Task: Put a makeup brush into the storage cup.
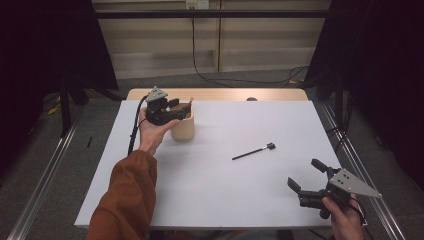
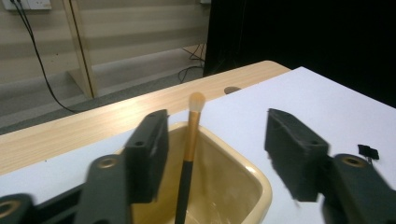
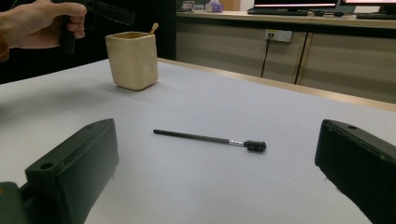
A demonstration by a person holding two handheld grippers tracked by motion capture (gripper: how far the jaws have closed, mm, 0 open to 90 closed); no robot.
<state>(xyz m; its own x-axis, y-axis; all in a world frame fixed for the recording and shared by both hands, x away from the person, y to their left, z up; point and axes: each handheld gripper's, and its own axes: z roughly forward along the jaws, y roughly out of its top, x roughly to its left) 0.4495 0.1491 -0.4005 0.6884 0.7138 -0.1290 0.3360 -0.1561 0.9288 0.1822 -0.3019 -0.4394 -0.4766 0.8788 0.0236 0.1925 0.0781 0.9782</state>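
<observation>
White table before a wood-panelled wall; a cream square cup stands far left, holding an upright makeup brush, black handle, tan ferrule, pale tip; left gripper above the cup, jaws apart, clear of the brush; right gripper near right, wide, empty.

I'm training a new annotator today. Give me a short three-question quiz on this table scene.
1. True or false: the left gripper clamps the tan-tipped brush with the black and gold handle.
2. Which thing lies on the white table in front of the right gripper?
A. black spoolie brush
B. metal spoon
3. What holds the tan-tipped brush upright?

Key:
1. False: the jaws stand apart.
2. A, the black spoolie brush.
3. The square cream ceramic cup.
</observation>
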